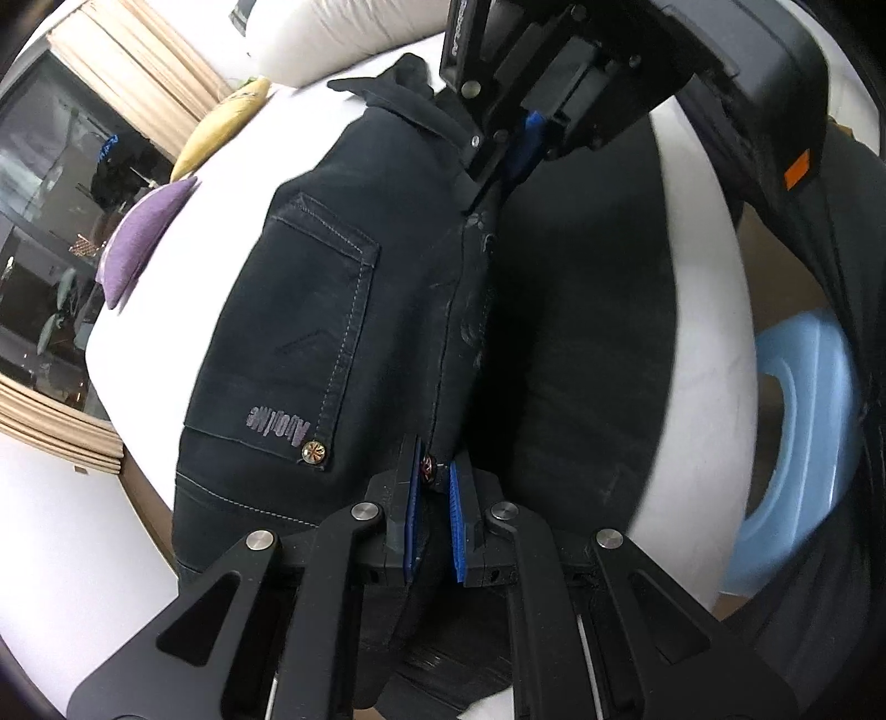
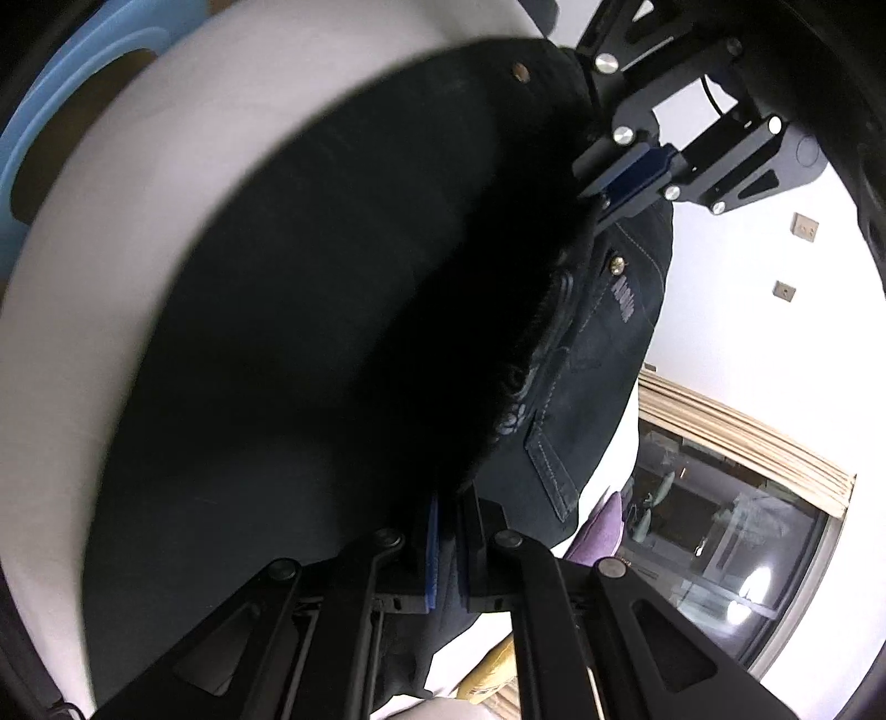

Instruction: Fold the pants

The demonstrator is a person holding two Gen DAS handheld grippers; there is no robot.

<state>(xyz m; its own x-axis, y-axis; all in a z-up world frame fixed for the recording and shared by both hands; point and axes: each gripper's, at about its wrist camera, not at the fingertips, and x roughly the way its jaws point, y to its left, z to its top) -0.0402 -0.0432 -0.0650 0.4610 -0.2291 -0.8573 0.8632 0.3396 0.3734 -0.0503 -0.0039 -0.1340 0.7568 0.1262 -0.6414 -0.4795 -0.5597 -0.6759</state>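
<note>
Dark denim pants [image 1: 343, 310] lie on a white bed [image 1: 166, 288], with a stitched back pocket [image 1: 321, 310] facing up. My left gripper [image 1: 437, 471] is shut on the pants' edge beside a small rivet, its blue pads pinching the cloth. At the far end of the same edge my right gripper [image 1: 501, 166] is shut on the fabric. In the right wrist view the pants [image 2: 332, 332] fill the middle, the right gripper [image 2: 448, 526] clamps them at the bottom, and the left gripper [image 2: 637, 177] holds them at the upper right.
A purple cushion [image 1: 144, 238] and a yellow cushion [image 1: 221, 133] lie at the bed's left side, with a white pillow [image 1: 343, 39] beyond. A light blue plastic stool [image 1: 797, 432] stands off the bed's right edge. A glass door [image 1: 50, 221] with curtains is at far left.
</note>
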